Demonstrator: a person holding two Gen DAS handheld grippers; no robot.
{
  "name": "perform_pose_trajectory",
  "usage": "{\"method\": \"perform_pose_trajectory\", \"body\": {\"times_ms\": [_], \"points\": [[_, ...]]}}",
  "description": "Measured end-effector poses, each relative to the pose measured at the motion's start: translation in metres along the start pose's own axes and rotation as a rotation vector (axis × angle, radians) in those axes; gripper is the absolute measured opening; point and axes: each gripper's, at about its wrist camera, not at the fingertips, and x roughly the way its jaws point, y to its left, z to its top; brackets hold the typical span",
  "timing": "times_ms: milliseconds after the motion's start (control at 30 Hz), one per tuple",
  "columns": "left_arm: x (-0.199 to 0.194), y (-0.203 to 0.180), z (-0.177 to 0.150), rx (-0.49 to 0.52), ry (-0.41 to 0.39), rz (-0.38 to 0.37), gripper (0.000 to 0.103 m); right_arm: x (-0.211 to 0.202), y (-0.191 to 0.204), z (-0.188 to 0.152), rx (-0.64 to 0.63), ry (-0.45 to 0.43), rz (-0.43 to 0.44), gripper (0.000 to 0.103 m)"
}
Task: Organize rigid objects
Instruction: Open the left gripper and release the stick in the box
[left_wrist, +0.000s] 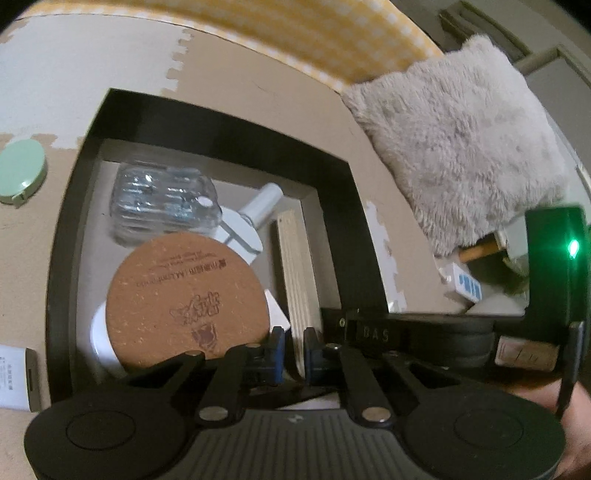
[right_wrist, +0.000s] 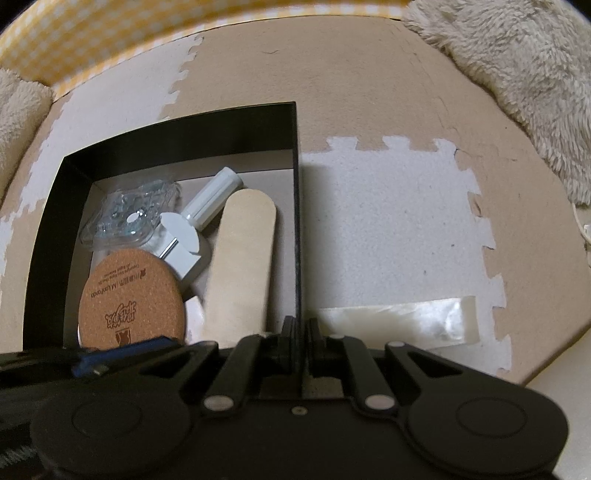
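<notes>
Both jaws closed: left gripper (left_wrist: 293, 345) on wooden stick (left_wrist: 297, 280), right gripper (right_wrist: 300, 345) on box wall (right_wrist: 297, 206)

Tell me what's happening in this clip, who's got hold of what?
A person is sorting small items into a black square box on a foam mat. The left gripper is shut on the near end of a flat pale wooden stick that lies in the box. The right gripper is clamped on the box's side wall, steadying it. Already inside: a round cork coaster, a clear plastic case and a white plastic tool.
</notes>
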Motion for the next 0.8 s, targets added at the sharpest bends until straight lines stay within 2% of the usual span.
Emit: {"method": "perform_pose_trajectory", "body": {"times_ms": [133,233,333,400,600,667,733,800], "points": [[-0.003,-0.005,-0.001,0.031,0.0,0.016,0.01,-0.001,0.0,0.0,0.001,0.0,0.001,0.008],[-0.009,-0.01,0.0,0.07,-0.003,0.04,0.015,-0.001,0.001,0.0,0.0,0.0,-0.002,0.008],[-0.016,-0.015,0.0,0.097,-0.002,0.054,0.028,0.0,0.001,0.0,0.003,0.0,0.0,0.008],[-0.022,-0.019,0.0,0.122,-0.003,0.067,0.032,0.0,0.0,-0.001,0.005,0.0,0.002,0.008],[-0.043,-0.03,-0.002,0.179,-0.013,0.092,0.056,0.0,0.0,-0.001,0.002,0.0,0.001,0.008],[-0.049,-0.033,-0.003,0.203,-0.016,0.107,0.071,0.0,0.0,-0.001,0.001,0.0,0.001,0.008],[-0.056,-0.036,-0.004,0.226,-0.025,0.124,0.081,-0.001,0.0,-0.001,0.001,0.0,0.001,0.008],[-0.063,-0.038,-0.006,0.253,-0.031,0.137,0.086,-0.001,0.0,-0.001,0.0,-0.001,0.001,0.008]]}}
